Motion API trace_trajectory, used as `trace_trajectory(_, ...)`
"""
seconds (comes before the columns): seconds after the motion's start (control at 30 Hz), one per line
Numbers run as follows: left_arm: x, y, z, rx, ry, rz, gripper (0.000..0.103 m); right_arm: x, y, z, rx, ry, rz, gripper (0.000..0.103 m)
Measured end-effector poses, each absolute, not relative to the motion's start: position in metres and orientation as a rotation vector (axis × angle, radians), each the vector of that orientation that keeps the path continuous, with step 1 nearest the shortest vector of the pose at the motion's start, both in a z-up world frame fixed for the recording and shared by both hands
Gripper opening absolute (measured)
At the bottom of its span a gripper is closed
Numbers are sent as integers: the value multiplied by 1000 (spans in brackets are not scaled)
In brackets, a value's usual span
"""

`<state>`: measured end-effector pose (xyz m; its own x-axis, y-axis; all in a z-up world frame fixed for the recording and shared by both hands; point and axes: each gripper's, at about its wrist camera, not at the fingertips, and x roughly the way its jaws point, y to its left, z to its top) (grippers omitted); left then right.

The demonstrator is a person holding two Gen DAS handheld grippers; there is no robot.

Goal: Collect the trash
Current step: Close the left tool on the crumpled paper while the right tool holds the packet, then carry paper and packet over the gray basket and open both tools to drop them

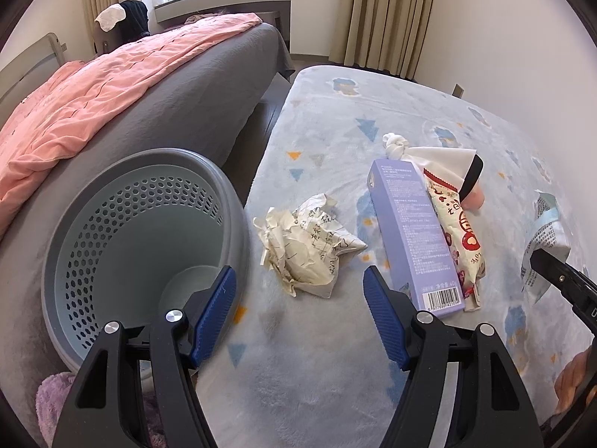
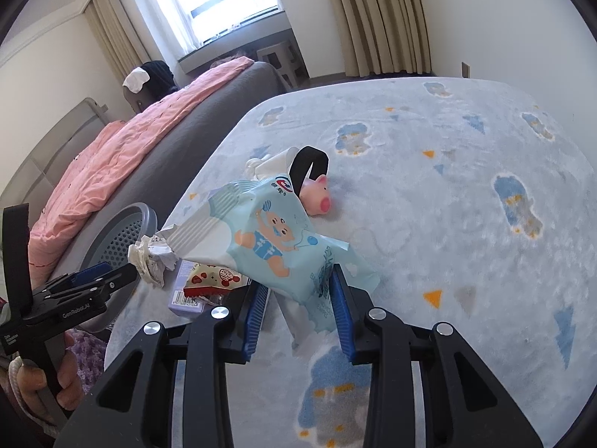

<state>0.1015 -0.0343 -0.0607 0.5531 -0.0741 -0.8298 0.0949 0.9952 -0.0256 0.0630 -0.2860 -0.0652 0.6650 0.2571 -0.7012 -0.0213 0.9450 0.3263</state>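
My left gripper (image 1: 300,291) is open and empty, just short of a crumpled paper ball (image 1: 304,240) on the pale blue blanket. A grey perforated bin (image 1: 141,239) stands to its left. A purple box (image 1: 412,235) and a red-and-white snack wrapper (image 1: 457,231) lie to the right of the paper. My right gripper (image 2: 300,287) has its jaws around the lower end of a light blue baby-wipes packet (image 2: 268,239), which looks lifted off the blanket; the packet also shows at the right edge of the left wrist view (image 1: 544,239).
A pink toy pig (image 2: 317,196) with a black strap and a knotted white cloth (image 1: 425,153) lie beyond the trash. A bed with a pink quilt (image 1: 93,97) runs along the left. The blanket (image 2: 466,194) stretches right. A purple fluffy cloth (image 1: 56,395) lies by the bin.
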Motion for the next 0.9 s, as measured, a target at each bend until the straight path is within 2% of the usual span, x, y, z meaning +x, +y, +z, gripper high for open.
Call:
trace_trajectory(0.5,134,-53,-89,52,1022,-84,67,60,-293,-65,338,823,186,33)
trace_trajectory(0.57,135,-54,-90,54,1021,-88,59,60,-293,-65,337,824,185,33)
trace_trajectory(0.6,135,-55,-91,62,1024,-88,47,60,-293,-65,337,823,185,33)
trace_trajectory(0.9,119,-48,-74,70,986,-101,46,59,-287,-64,318,818,180,33)
